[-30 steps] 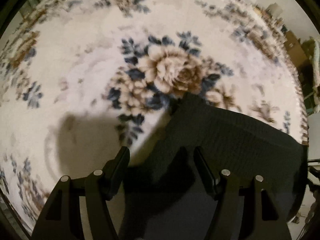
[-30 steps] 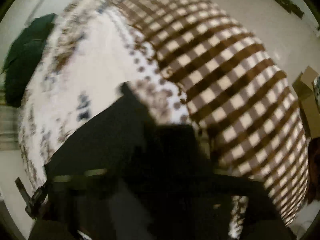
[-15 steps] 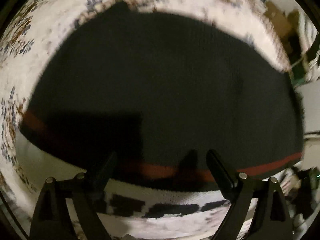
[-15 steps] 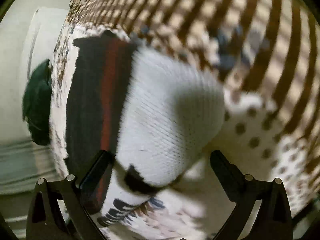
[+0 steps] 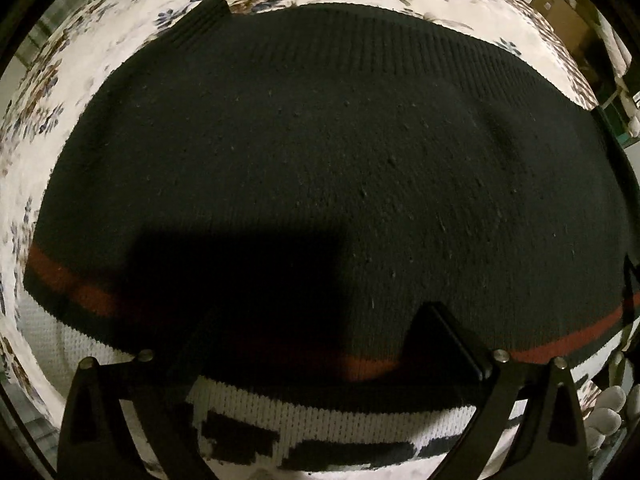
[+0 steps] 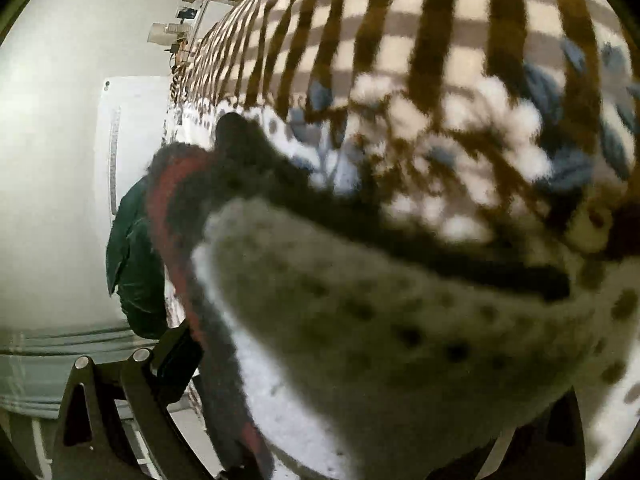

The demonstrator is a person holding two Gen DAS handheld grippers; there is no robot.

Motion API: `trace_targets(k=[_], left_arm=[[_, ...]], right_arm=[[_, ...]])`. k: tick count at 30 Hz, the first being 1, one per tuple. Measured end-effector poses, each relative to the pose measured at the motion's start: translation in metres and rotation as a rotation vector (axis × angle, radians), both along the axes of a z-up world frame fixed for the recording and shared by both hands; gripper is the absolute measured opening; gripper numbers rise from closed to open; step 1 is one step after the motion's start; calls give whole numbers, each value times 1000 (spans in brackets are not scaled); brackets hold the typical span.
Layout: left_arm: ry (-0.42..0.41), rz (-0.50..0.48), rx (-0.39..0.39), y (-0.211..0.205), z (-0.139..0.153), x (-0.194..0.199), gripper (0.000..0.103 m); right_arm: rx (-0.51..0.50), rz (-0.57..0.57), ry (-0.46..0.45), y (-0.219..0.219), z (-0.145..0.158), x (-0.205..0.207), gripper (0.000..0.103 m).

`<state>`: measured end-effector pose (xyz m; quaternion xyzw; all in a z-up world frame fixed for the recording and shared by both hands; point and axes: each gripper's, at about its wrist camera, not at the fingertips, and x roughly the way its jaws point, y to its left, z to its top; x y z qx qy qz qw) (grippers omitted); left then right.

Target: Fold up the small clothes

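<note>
Your left gripper [image 5: 316,344] hangs wide open over the black knit sweater [image 5: 320,152], while your right gripper [image 6: 340,380] view, sweater-smothered, hides its spread but shows a checked blanket [image 6: 400,20] at 12 o'clock.

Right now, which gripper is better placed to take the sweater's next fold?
Left. The left gripper sits open, squarely over the sweater at its red stripe; the right gripper's view is blurred, crowded by knit.

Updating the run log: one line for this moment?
left gripper: open over knit sweater | right gripper: sweater between fingers, closure unclear | surface: floral blanket
</note>
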<state>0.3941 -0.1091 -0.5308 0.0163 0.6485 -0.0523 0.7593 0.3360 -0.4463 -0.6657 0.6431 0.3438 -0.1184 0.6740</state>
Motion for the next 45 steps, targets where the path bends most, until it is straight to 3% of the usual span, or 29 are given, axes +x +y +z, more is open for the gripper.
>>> trace_targets(k=[2, 3, 4, 7, 9, 13, 14, 16, 18, 23, 28, 32, 34, 38, 40, 45], left_arm=[[-4, 5, -5, 1, -2, 2, 103], [-7, 9, -8, 2, -2, 2, 103], [-9, 18, -14, 3, -4, 3, 103], [-11, 37, -21, 10, -9, 5, 103], [-14, 51, -15, 9, -12, 8, 103], [-9, 64, -4, 8, -13, 9, 103], [-5, 64, -5, 9, -12, 9, 103], [-5, 60, -9, 8, -13, 8, 103], [-8, 51, -21, 11, -10, 6, 103], [-2, 55, -68, 27, -2, 1, 103], [-16, 153, -140, 67, 21, -17, 103], [-56, 270, -148, 114, 40, -41, 103], [-64, 322, -138, 116, 45, -50, 103], [-74, 458, -111, 173, 51, -70, 103], [-81, 527, -93, 202, 54, -80, 103], [-77, 665, -54, 253, 48, -107, 103]], right_arm=[[-6, -27, -27, -3, 5, -7, 86], [-35, -9, -38, -5, 12, -7, 72], [-86, 23, -53, -2, 24, -3, 69], [-123, 73, -63, 1, 31, 9, 70], [-54, 63, -34, -6, 12, 18, 82], [38, 11, -27, -18, -10, 16, 84], [33, 8, -25, -17, -8, 16, 83], [5, -15, -11, -14, -3, 13, 67], [-2, -48, 11, -15, 0, 16, 59], [-131, -60, 44, -7, 48, 10, 51], [-323, 21, 42, 21, 111, 27, 49], [-488, 132, 36, 61, 158, 57, 49], [-549, 194, 23, 89, 177, 75, 48], [-679, 372, 2, 179, 203, 106, 48], [-727, 459, -6, 228, 205, 110, 48], [-1005, 804, 1, 380, 178, 134, 47]])
